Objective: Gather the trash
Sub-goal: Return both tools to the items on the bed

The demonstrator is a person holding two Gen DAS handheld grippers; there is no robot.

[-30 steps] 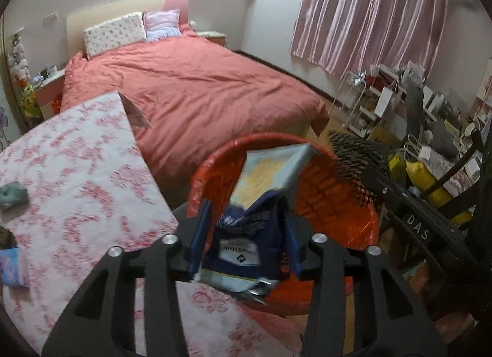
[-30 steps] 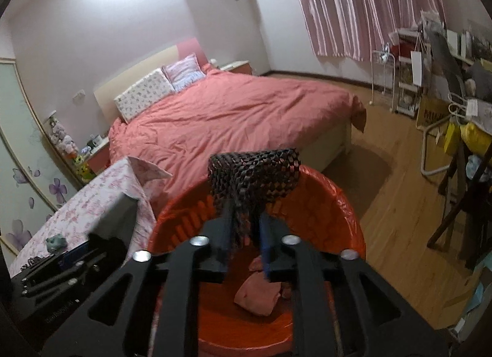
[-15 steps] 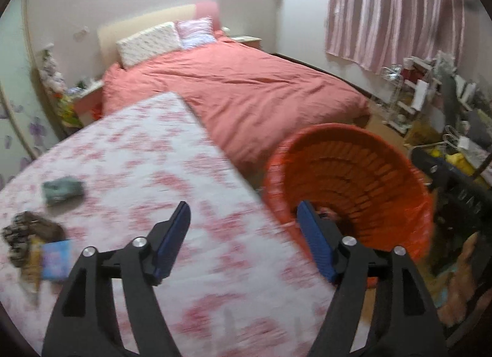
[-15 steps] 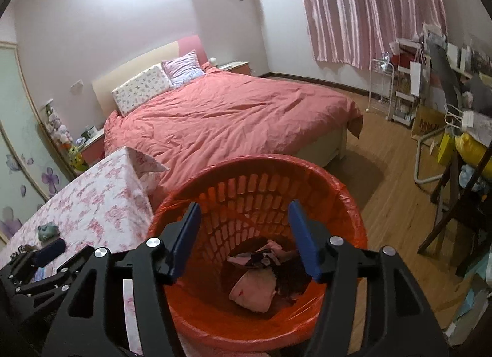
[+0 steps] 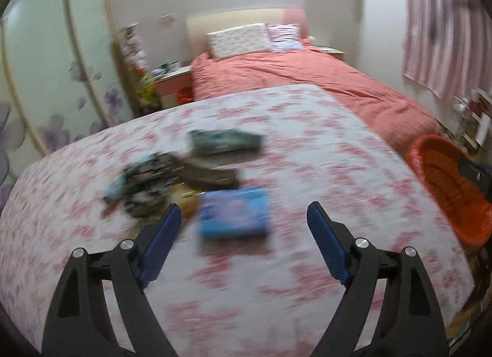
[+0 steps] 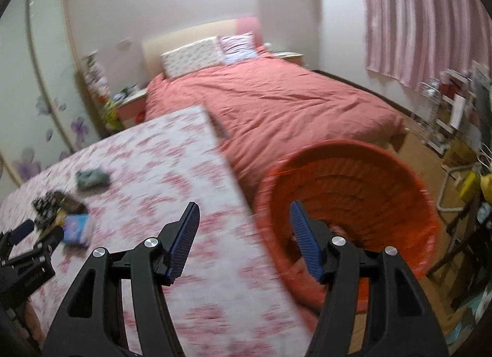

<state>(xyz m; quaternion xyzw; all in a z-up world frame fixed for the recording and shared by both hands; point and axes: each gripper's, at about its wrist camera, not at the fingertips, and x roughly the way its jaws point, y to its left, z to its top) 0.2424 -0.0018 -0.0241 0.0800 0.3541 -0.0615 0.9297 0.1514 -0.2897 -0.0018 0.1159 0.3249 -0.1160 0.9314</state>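
Motion blur smears both views. My left gripper [image 5: 243,208] hovers over the floral-clothed table [image 5: 323,148]; its jaws are opening with nothing between them. Just beyond its fingertips lies a blue packet [image 5: 235,214]. Behind that sit a yellow scrap [image 5: 186,200], a black-and-white crumpled wrapper [image 5: 144,182], a dark brown wrapper [image 5: 209,172] and a grey-green item [image 5: 224,142]. The orange basket [image 5: 446,185] stands off the table's right edge. My right gripper [image 6: 244,205] is open and empty, straddling the table's edge and the basket [image 6: 347,178]. In that view the left gripper [image 6: 40,232] is beside the blue packet [image 6: 77,228].
A bed with a salmon cover [image 5: 307,80] lies behind the table. Sliding wardrobe doors with purple flowers [image 5: 46,65] stand at the left, with a cluttered bedside table [image 5: 172,72] beside them. Pink curtains [image 6: 415,19], shelves [image 6: 446,111] and chair legs [image 6: 452,191] crowd the right.
Both grippers let go of their trash, the blue-yellow bag and the black mesh, over the basket and opened. Both then swung left, and the left one now faces the trash pile.
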